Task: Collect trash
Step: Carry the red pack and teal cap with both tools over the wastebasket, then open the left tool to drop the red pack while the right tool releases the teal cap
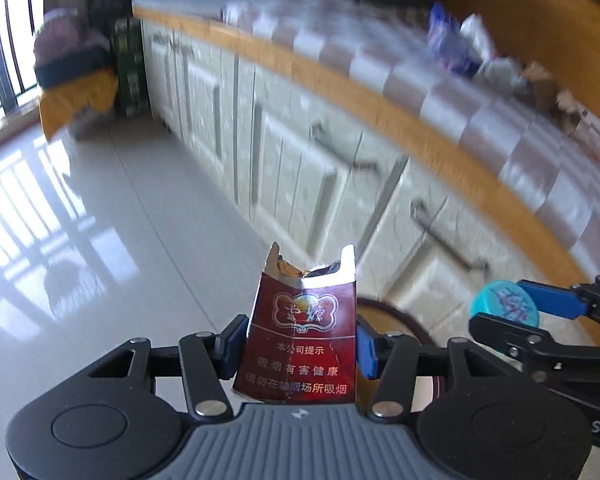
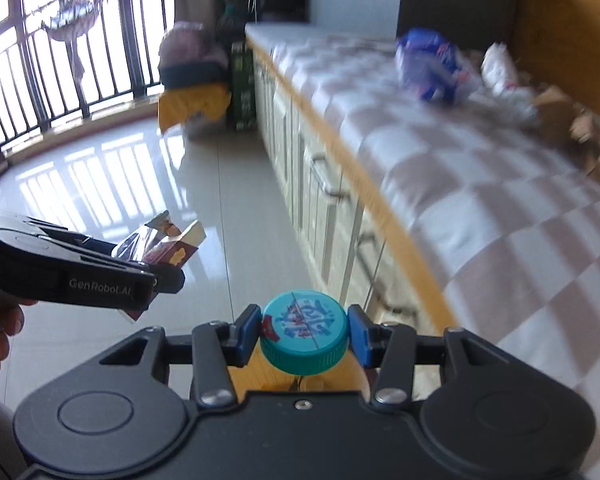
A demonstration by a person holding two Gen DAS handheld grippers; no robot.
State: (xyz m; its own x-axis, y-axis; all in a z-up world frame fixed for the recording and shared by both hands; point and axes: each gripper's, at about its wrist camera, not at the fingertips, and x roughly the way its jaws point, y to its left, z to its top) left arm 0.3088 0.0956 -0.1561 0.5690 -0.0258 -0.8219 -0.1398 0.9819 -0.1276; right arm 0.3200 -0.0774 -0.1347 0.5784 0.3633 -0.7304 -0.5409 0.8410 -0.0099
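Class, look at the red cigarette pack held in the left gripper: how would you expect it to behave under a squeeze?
The cigarette pack is torn open at the top with foil showing, so it is probably near empty and light. Its creased sides suggest thin card that crumples easily. The left gripper holds it by the edges, so it may buckle.

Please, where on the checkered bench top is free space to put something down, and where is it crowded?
The checkered bench top is bare along its wooden front edge and toward its far white end. It is crowded at the back, where the blue bag, white wrappers and brown cardboard scraps lie. The tiled floor before the cabinets is also open.
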